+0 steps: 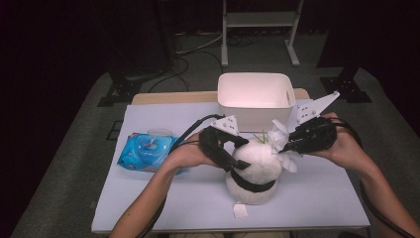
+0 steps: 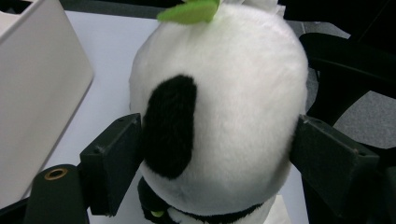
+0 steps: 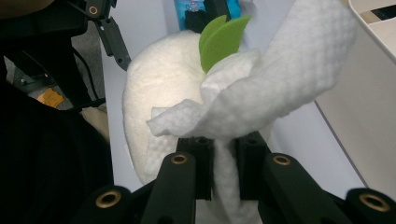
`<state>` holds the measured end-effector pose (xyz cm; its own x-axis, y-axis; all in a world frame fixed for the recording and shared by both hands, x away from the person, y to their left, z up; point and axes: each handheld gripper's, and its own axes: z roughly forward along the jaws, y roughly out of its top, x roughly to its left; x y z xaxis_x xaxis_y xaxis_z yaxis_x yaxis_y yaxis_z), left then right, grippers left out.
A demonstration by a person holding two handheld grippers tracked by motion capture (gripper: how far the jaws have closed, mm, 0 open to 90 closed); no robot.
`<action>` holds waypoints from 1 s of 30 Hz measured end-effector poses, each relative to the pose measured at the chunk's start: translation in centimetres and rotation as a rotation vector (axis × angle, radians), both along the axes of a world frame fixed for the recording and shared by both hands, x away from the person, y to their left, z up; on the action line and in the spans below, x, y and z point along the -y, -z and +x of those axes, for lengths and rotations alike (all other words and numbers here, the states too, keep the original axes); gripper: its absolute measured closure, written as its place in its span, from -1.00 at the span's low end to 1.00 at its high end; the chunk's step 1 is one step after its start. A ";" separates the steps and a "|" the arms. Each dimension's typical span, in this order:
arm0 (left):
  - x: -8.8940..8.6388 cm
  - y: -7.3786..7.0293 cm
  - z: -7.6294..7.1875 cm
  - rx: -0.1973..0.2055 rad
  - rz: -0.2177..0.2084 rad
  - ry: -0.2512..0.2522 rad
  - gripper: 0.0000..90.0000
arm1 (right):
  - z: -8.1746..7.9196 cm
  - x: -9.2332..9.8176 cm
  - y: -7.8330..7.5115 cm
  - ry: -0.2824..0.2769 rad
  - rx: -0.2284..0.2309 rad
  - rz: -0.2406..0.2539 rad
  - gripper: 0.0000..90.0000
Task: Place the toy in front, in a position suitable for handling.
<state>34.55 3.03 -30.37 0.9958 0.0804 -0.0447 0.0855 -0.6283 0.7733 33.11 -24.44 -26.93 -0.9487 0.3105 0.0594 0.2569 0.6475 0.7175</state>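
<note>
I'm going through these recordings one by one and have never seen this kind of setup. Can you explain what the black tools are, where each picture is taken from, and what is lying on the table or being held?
A person sits at a table with a hand-held two-jaw gripper in each hand. The high view looks down from above; the other two pictures come from cameras riding on the grippers, looking along their jaws.

The left gripper has its jaws on either side of a plush panda, steadying its head. The right gripper pinches a white wipe and holds it at the top of the panda's head, by the green felt leaf, apparently wiping the toy.

Also on the table: a blue pack of wet wipes to the left and a white bin at the back.
</note>
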 end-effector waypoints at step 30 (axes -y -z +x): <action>0.8 -0.1 -0.3 0.008 0.000 0.015 -0.38 | 0.5 -6.1 -2.9 -0.096 0.057 -0.108 0.77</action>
